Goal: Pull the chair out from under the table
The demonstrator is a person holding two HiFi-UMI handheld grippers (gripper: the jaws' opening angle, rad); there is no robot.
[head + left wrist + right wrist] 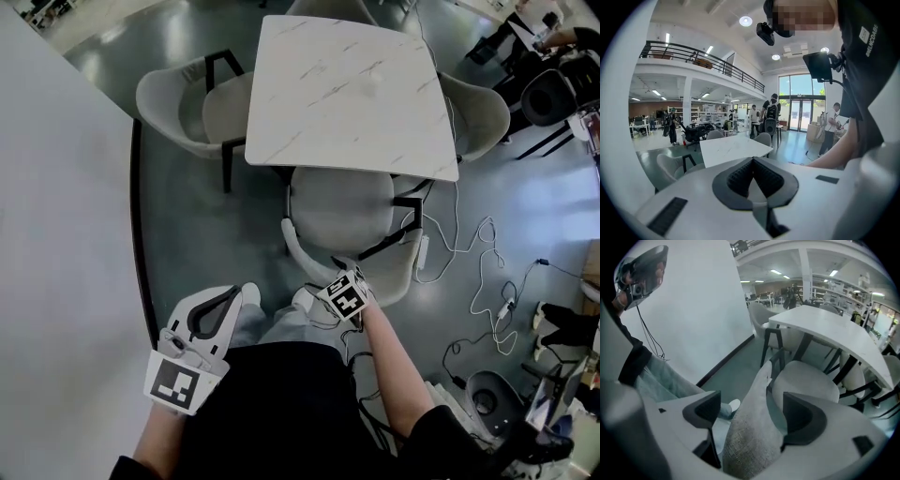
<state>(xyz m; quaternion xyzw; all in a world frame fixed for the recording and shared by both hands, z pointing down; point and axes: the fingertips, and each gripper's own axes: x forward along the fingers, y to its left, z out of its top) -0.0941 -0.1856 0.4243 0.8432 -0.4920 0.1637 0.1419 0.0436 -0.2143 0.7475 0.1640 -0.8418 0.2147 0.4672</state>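
Well, from the head view the job has barely begun. The chair (339,208) sits with its seat tucked partly beneath the tabletop (347,89), and the right gripper (342,279) is down at the chair's backrest (298,251). The left gripper (225,305) hangs off to the side, well away from the chair. In the left gripper view its jaws are together with nothing in them. In the right gripper view the jaws stand wide apart astride the backrest's top edge, pads not pressing it. Clamping on and the whole pull remain, I'd say. I see no containers anywhere.
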